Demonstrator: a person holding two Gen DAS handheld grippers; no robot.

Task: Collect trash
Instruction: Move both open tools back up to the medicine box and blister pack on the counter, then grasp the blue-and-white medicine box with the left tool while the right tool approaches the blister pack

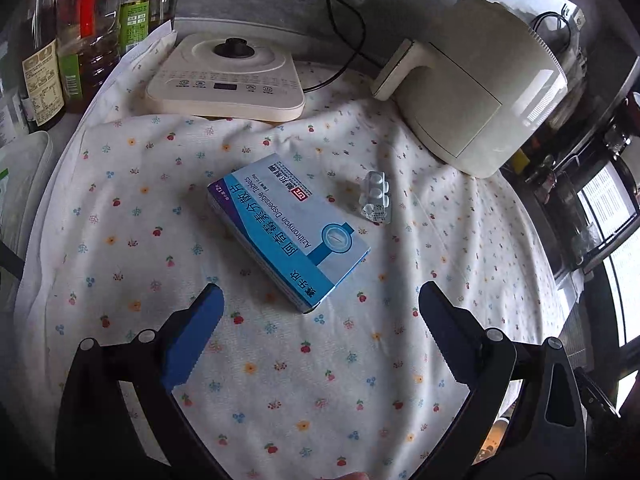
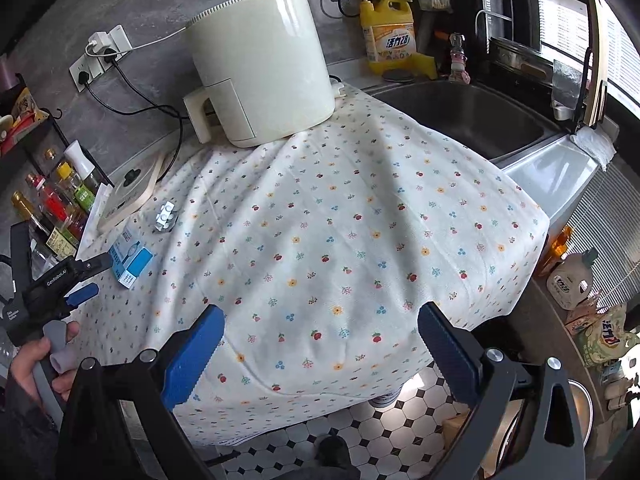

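Nothing is judged collected yet. On the floral cloth (image 1: 120,208), in front of the air fryer (image 1: 480,88), the medicine box (image 1: 288,228) is seen, with the blister strip (image 1: 376,198) just beside it. Left gripper (image 1: 320,304) and right gripper (image 2: 320,320) are held wide open, empty.

Black gripper frames, silver screws, ribbed blue jaws; bare hand (image 2: 30,364) on grey trigger.
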